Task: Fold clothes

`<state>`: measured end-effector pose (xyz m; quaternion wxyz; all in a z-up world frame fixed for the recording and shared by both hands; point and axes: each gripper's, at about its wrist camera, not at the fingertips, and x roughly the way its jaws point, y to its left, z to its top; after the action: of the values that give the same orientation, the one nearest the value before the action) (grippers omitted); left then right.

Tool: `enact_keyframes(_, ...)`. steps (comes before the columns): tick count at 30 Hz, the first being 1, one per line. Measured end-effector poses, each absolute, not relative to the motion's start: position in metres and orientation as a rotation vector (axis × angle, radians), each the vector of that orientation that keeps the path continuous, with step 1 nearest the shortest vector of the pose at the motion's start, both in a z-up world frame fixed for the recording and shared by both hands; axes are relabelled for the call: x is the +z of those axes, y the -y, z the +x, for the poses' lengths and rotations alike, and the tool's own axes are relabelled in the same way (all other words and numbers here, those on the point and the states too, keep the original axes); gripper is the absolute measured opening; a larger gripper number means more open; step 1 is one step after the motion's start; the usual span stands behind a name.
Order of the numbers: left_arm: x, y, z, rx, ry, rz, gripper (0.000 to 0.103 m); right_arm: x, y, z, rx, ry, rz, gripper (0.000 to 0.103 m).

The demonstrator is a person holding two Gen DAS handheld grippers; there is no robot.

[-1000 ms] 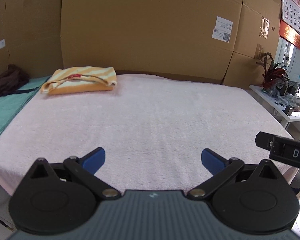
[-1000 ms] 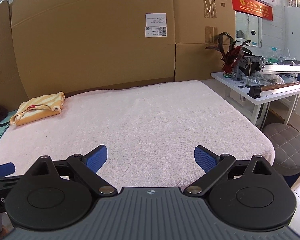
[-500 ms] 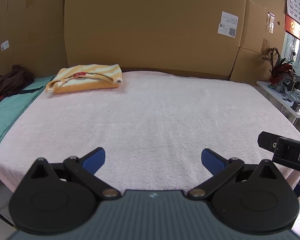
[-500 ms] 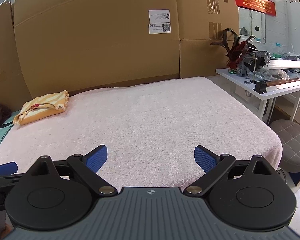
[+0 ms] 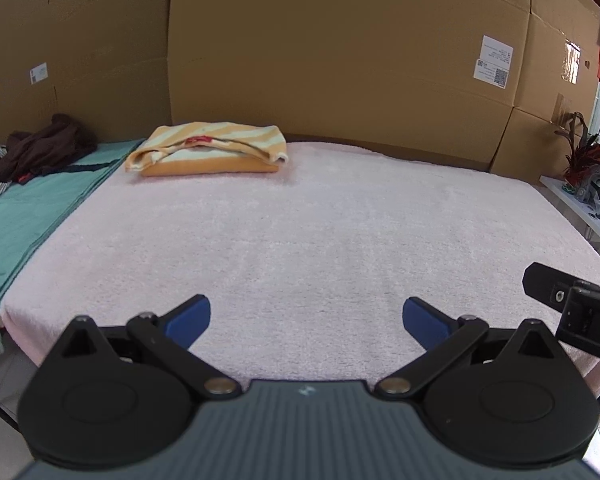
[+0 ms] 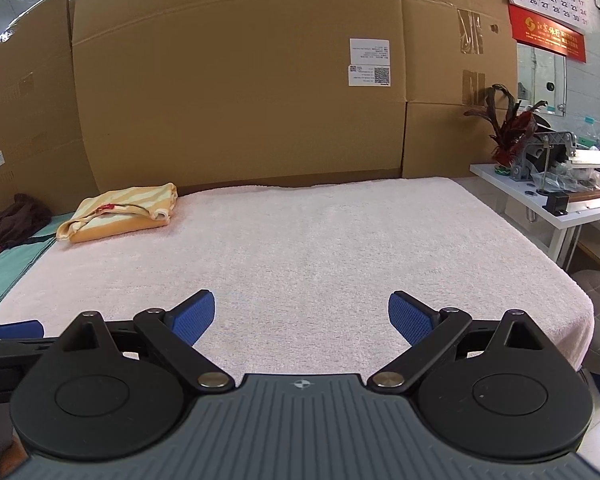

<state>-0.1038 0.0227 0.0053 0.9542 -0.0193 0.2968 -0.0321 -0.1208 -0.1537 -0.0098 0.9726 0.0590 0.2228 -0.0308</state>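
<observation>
My left claw [image 5: 306, 316] hangs over the near edge of the pink towel [image 5: 320, 232], jaws spread wide, gripping nothing. My right claw [image 6: 301, 317] sits just beside it at the same edge, likewise spread and empty; its body shows at the right margin of the left view. Between the claws and the far wall the towel lies bare. At the far left corner of the towel rests the striped shirt [image 5: 210, 152], already folded into a flat packet, long axis running left to right along the back edge. It lies ahead and left of both claws, well apart from either. Farther left, on the green cloth [image 5: 28, 208], lies the dark pile [image 5: 48, 144], loose and unfolded. In my judgement this pile is the next work item. It lies to the far left, so the left claw is the nearer one and should lead the reach, the right following. Cardboard [image 5: 340, 60] closes the view behind.
</observation>
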Motion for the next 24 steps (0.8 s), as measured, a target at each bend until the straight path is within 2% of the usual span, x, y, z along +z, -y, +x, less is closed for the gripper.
enact_keyframes(24,-0.004,-0.046,-0.100,0.036,-0.604,-0.012,0.102,-0.016,0.118,-0.118,0.023,-0.445,0.088,0.096)
